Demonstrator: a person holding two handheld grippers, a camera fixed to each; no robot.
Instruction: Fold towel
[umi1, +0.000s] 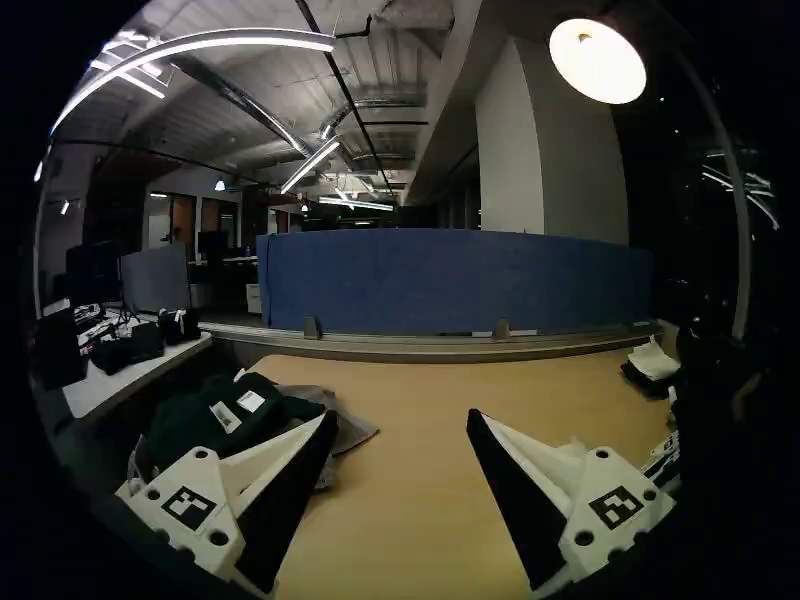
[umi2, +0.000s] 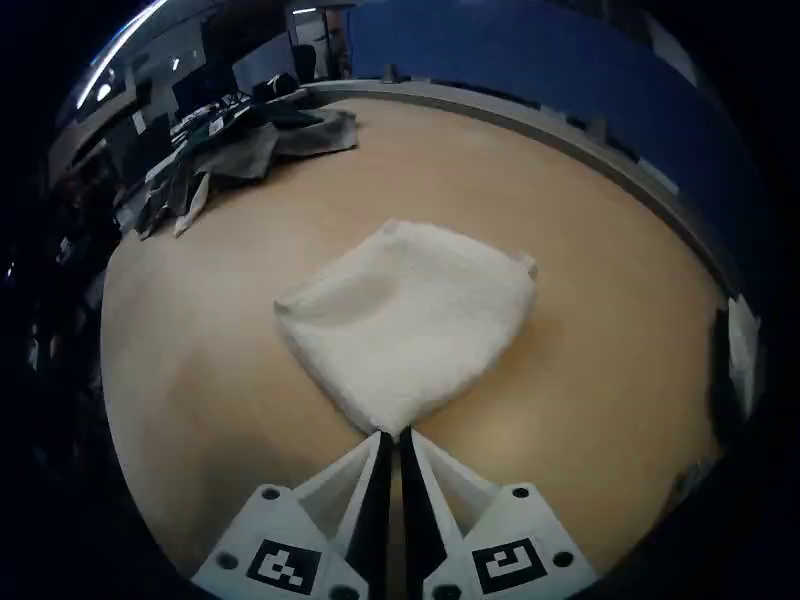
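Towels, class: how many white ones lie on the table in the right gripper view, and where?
1. The towel lies folded, central on the table, its near corner at the tips of the right tool. Grey cloths heaped at the far left edge may hide more.

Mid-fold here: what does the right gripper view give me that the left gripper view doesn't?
Right gripper view: the white towel, folded on the wooden table, with the right gripper shut on its near corner. Left gripper view: the left gripper open above the wood, a round lamp overhead. Both: the table, the blue partition and the pile of dark cloths.
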